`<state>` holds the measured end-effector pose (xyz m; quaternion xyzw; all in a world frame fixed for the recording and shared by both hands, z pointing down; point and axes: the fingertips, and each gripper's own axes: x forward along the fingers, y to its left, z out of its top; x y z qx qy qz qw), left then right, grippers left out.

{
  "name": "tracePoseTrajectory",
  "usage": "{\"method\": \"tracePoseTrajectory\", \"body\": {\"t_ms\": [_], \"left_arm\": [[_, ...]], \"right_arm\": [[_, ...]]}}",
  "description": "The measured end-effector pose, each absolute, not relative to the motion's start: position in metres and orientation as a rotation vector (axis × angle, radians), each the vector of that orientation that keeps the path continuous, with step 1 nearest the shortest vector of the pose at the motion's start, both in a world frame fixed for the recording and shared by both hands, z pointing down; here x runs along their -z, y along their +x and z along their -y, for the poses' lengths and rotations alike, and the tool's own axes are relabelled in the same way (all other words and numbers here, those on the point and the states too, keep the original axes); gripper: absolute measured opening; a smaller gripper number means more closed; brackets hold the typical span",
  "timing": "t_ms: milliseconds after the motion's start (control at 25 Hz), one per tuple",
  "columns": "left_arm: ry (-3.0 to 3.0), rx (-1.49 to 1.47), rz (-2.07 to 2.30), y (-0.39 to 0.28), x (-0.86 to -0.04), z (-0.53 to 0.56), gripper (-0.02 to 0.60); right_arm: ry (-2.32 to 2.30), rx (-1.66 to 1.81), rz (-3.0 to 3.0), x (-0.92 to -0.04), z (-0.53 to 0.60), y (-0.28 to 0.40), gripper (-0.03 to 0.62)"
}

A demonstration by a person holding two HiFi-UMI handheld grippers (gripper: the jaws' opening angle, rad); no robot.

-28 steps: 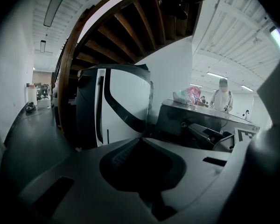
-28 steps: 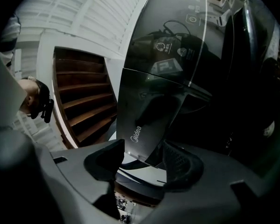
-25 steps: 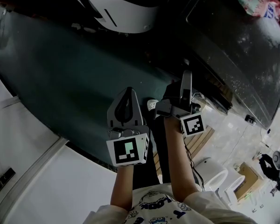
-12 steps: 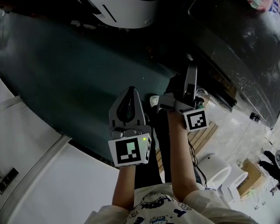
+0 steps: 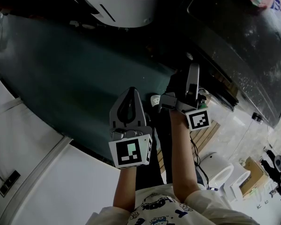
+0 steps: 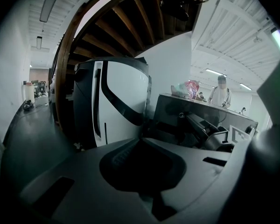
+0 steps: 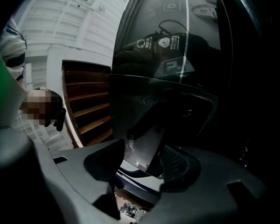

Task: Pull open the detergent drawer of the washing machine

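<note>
The washing machine (image 5: pixel 239 36) is a dark glossy body at the upper right of the head view. Its control panel with white icons (image 7: pixel 177 36) fills the right gripper view. My right gripper (image 5: pixel 193 68) reaches up against the machine's front. In the right gripper view its jaws (image 7: pixel 144 160) are closed on the dark drawer front (image 7: pixel 139 146), which carries a small brand name and stands tilted between them. My left gripper (image 5: pixel 129 92) hangs to the left, apart from the machine. Its jaws (image 6: pixel 142 138) meet with nothing between them.
A white-and-black appliance (image 5: pixel 126 3) stands at the top centre, also in the left gripper view (image 6: pixel 116 106). A dark teal surface (image 5: pixel 75 74) spreads under the left gripper. A wooden staircase (image 7: pixel 84 111) shows behind. A person (image 6: pixel 220 94) stands beyond the machine.
The right gripper has shifted slightly up and to the right along the machine's front. The left gripper has hardly moved.
</note>
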<state>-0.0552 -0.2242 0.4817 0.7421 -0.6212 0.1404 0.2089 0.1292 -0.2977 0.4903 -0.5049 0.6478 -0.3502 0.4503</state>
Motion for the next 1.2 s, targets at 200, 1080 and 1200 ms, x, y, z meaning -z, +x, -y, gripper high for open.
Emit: {"method": "tracePoseTrajectory", "body": {"t_ms": [200,1080,1200], "left_arm": [[2.063,-0.395,1.728,-0.056,-0.483,0.226,0.014],[2.065,-0.374,1.724,-0.064,-0.483,0.206,0.014],[2.058,-0.376,1.72,-0.068,-0.484,0.196,0.014]], "right_arm": [[-1.263,0.872,-1.608,-0.494,0.298,0.129,0.221],[-1.28,0.899,-1.668,-0.498,0.265,0.108,0.176],[-1.282,0.901,-1.672,-0.498,0.256,0.102,0.173]]}}
